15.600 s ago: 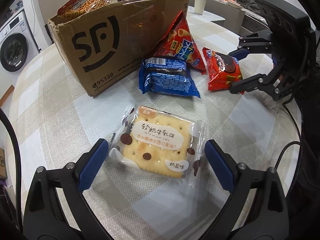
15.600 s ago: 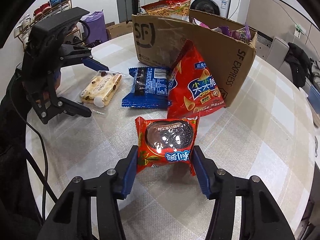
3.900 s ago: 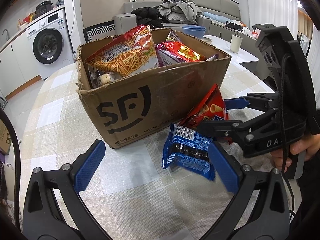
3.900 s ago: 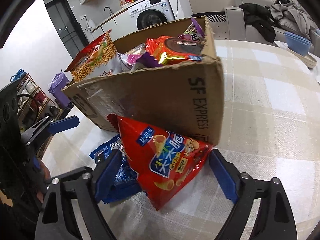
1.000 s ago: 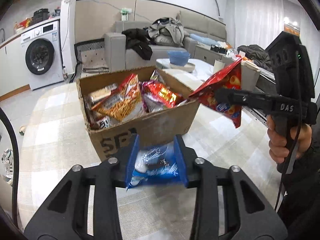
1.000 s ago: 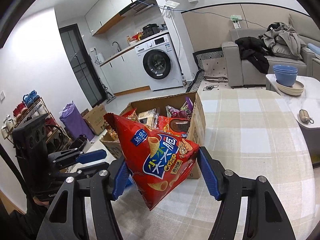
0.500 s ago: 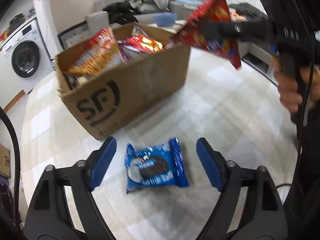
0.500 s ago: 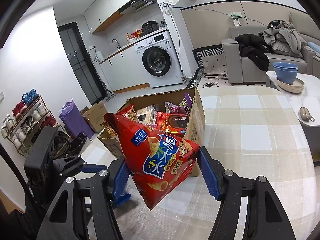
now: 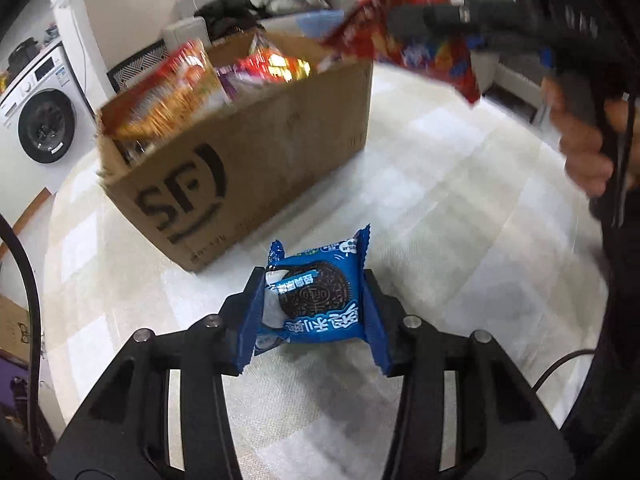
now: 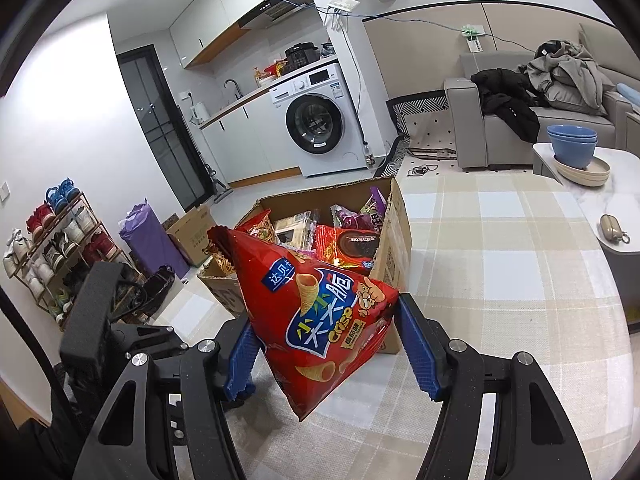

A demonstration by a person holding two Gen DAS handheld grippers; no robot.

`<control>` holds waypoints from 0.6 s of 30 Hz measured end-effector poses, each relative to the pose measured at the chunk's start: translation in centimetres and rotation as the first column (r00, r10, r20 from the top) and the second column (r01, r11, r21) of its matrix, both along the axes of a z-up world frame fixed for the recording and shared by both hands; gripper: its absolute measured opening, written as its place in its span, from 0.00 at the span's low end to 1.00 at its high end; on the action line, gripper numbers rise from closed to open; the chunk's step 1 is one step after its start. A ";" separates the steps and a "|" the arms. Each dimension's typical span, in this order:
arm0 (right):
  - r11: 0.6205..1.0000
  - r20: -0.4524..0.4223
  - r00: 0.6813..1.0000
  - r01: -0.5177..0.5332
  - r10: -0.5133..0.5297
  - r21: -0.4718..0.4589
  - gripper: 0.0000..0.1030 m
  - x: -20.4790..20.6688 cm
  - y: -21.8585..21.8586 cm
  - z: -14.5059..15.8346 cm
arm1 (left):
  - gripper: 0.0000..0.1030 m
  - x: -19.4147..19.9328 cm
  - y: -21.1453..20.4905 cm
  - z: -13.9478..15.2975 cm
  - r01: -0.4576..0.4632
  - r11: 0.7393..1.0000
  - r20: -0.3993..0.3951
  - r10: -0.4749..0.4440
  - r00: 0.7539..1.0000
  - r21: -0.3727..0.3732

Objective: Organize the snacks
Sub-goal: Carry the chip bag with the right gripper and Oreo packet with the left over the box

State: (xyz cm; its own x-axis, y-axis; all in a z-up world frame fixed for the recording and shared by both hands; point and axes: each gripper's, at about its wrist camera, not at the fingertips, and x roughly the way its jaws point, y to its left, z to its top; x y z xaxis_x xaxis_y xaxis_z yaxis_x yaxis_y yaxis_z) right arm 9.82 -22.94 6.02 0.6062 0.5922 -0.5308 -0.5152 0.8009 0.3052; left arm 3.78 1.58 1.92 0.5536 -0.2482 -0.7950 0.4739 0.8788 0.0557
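Left tongs: clamped on a blue sandwich-cookie packet, blue pads pressed against both of its sides. The packet is held clear above the worktop, just in front of the near corner of the cardboard box.

Cardboard box: open-topped, marked "SF", standing on the checked worktop. It is crowded with snack bags; an orange-red bag stands up at its left end, and a red cookie packet lies near its right wall in the right wrist view.

Right tongs: clamped on a red cone-snack bag, which bulges between the pads. The bag is held in the air; in the left wrist view it hangs above the far right corner of the box. The view is motion-blurred there.

Background: washing machine, sofa with heaped clothing.
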 end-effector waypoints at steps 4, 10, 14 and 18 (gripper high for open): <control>1.000 0.007 1.000 -0.001 0.001 0.007 0.64 -0.1 0.0 0.1 | 0.41 -0.5 0.9 2.2 -0.012 0.998 0.046 0.015 0.999 -0.058; 1.000 0.026 1.000 0.001 -0.001 0.023 0.64 -0.2 -0.1 0.3 | 0.41 -1.2 3.4 6.9 -0.053 0.978 0.169 0.088 0.982 -0.201; 0.999 0.034 0.999 0.005 -0.006 0.032 0.64 0.0 0.0 0.3 | 0.41 -0.6 5.2 9.1 -0.119 0.956 0.203 0.177 0.963 -0.268; 0.999 0.043 0.999 0.014 -0.016 0.038 0.64 0.5 0.5 0.4 | 0.41 0.5 7.9 10.7 -0.168 0.937 0.232 0.245 0.941 -0.307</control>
